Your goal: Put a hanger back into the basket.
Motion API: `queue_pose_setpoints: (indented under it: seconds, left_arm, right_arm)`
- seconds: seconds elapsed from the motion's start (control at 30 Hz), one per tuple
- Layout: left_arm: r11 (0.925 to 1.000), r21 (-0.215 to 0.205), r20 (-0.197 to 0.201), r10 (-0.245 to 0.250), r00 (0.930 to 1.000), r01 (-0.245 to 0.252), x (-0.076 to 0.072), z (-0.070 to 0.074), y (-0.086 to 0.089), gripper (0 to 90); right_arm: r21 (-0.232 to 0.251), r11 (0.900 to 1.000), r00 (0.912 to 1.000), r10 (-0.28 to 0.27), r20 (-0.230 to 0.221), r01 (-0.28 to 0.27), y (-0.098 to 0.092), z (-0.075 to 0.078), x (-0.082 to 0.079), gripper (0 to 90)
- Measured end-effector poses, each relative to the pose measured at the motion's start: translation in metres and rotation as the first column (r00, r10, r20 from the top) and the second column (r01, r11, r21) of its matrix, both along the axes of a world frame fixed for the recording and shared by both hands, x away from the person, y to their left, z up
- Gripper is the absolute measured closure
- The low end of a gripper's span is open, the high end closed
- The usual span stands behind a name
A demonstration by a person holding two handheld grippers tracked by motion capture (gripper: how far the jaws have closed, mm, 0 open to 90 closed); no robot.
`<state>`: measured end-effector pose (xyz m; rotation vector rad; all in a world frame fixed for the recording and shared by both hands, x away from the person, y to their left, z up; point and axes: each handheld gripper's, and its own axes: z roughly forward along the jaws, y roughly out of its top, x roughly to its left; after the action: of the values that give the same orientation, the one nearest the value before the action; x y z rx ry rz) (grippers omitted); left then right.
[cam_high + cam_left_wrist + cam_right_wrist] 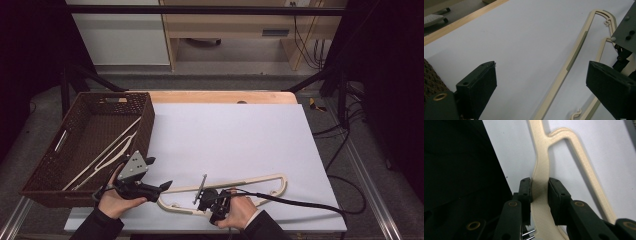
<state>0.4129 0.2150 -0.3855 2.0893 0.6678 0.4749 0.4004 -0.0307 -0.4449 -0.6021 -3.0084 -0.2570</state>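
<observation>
White surface (225, 150): pale sheet over a wooden top, whose wood edge shows along the far side; it carries everything below.
Basket (50, 195): dark brown woven basket with handle slots, at the left edge of the surface, partly overhanging it.
Hanger in basket (107, 152): cream clothes hanger lying slantwise inside the basket, from the far right corner toward the near left.
Cream hanger (260, 181): the thing in hand; it lies flat on the surface near the front edge, its long body running left to right, rounded end to the right, metal hook (201, 187) sticking up near its middle. In the left gripper view (574, 55) it runs diagonally between that gripper's jaws, with grey strips along its arms.
Left gripper (162, 186): held in the person's left hand (114, 197) just beside the basket's near right corner, pointing right toward the hanger's left end; a grey three-cornered plate sits on top.
Left jaws: wide apart, nothing pressed between them; the pads (485, 85) stand off the hanger.
Right gripper (204, 197): held in the person's right hand (243, 210) at the front edge, at the hanger's neck by the hook, cable trailing off to the right.
Right jaws: closed onto the hanger's neck (540, 195), both pads (555, 197) pressing its cream sides just below where the arm forks.
</observation>
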Motion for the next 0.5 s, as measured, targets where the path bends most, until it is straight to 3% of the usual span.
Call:
queue_pose_setpoints:
  seconds: [0.5]
  left_arm:
    - [1.0, 0.002, 0.001, -0.003, 1.0, 0.003, -0.0004, 0.0003, 0.0003, 9.5]
  right_arm:
    - [0.024, 0.999, 0.9984, -0.024, -0.051, 0.025, -0.0037, 0.0089, 0.0072, 73.0]
